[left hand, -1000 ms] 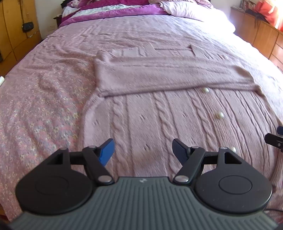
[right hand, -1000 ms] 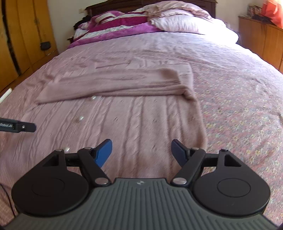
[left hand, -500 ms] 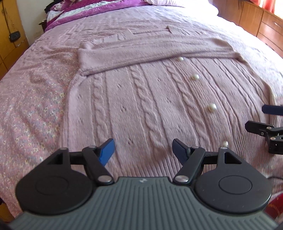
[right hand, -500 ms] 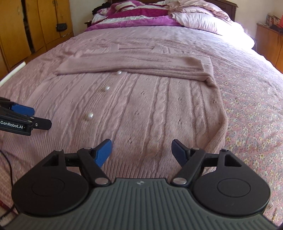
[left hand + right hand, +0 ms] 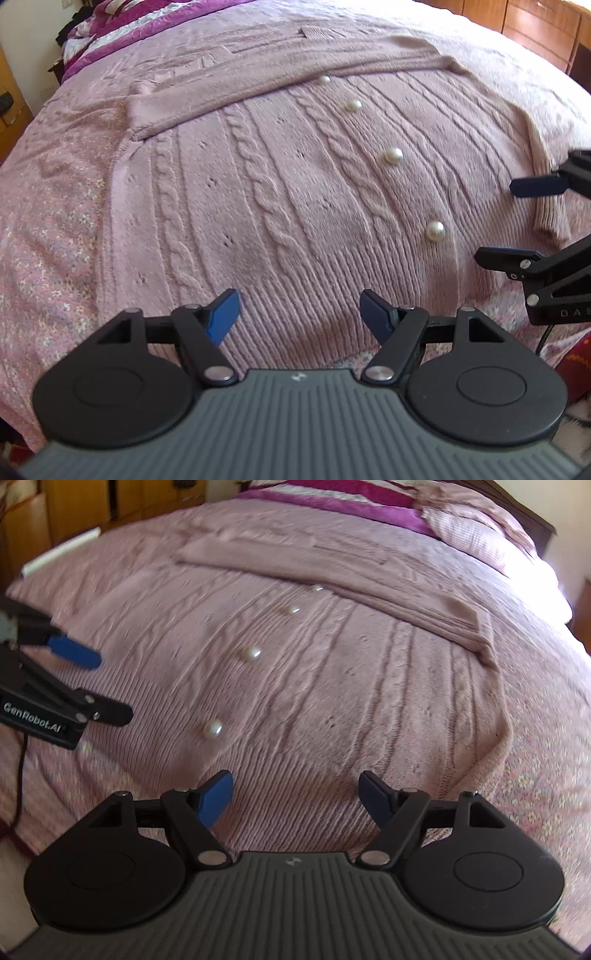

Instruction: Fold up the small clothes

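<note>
A pink cable-knit cardigan (image 5: pixel 280 192) with pearl buttons (image 5: pixel 434 231) lies flat on the bed, its sleeves folded across the top. My left gripper (image 5: pixel 299 314) hangs open just above the ribbed hem on the left half, nothing between its blue pads. My right gripper (image 5: pixel 295 795) is open too, over the hem of the right half (image 5: pixel 369 701), also with nothing in it. Each gripper shows at the edge of the other's view: the right gripper (image 5: pixel 517 221) and the left gripper (image 5: pixel 96 686).
The bed carries a pink floral bedspread (image 5: pixel 48 229) with purple pillows (image 5: pixel 332 498) at the head. Wooden drawers (image 5: pixel 535 22) stand to the right of the bed, wooden cupboards (image 5: pixel 74 506) to the left. A black cable (image 5: pixel 18 775) trails from the left gripper.
Both grippers have come down and closer to the cardigan's hem, each rolling about its axis. The hem now fills the near view. Both stay open.
</note>
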`<state>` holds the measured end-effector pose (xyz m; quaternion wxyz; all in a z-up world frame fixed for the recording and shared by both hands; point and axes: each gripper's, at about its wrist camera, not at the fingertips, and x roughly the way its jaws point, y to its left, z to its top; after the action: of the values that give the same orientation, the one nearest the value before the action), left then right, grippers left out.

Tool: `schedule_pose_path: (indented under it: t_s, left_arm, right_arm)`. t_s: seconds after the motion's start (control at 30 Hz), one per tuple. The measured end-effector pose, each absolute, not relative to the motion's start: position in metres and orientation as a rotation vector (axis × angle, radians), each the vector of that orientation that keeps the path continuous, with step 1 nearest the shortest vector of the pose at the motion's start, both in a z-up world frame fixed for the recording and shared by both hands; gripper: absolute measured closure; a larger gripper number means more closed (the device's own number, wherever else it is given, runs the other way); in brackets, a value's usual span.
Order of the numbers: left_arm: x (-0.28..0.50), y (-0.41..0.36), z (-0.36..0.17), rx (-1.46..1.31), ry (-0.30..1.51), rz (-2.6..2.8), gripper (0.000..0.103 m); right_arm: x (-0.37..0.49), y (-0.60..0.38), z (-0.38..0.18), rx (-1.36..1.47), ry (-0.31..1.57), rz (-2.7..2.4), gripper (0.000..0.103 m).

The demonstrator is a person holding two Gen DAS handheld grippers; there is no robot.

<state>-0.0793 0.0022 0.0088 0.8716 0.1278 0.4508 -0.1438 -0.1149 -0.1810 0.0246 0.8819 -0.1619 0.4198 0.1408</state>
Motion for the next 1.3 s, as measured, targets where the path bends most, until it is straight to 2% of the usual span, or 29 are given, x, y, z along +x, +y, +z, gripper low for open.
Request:
schedule_pose_path:
  t_s: [0.03, 0.1, 0.2, 0.5, 0.87, 1.1, 1.3]
  left_arm:
    - [-0.08, 0.001, 0.008, 0.278, 0.939, -0.298, 0.029]
    - [-0.082, 0.0, 0.007, 0.281, 0.932, -0.294, 0.029]
    - [-0.079, 0.004, 0.007, 0.246, 0.935, -0.29, 0.029]
    - [-0.08, 0.009, 0.01, 0.22, 0.927, -0.294, 0.029]
    - [-0.085, 0.007, 0.014, 0.233, 0.905, -0.338, 0.029]
    - [-0.092, -0.002, 0.008, 0.296, 0.909, -0.368, 0.029]
    - [-0.086, 0.007, 0.014, 0.225, 0.895, -0.326, 0.029]
  right_arm:
    - [-0.117, -0.178, 0.022, -0.371, 0.876, 0.306, 0.013]
    - [-0.121, -0.172, 0.018, -0.454, 0.87, 0.33, 0.006]
    - [-0.125, -0.163, 0.01, -0.578, 0.874, 0.358, 0.006]
    - [-0.113, -0.152, -0.014, -0.672, 0.853, 0.306, 0.003]
    - [-0.095, -0.179, 0.016, -0.455, 0.702, 0.163, 0.004]
    - [-0.115, -0.171, 0.018, -0.548, 0.766, 0.32, 0.003]
    - [-0.117, -0.155, -0.002, -0.665, 0.875, 0.389, 0.003]
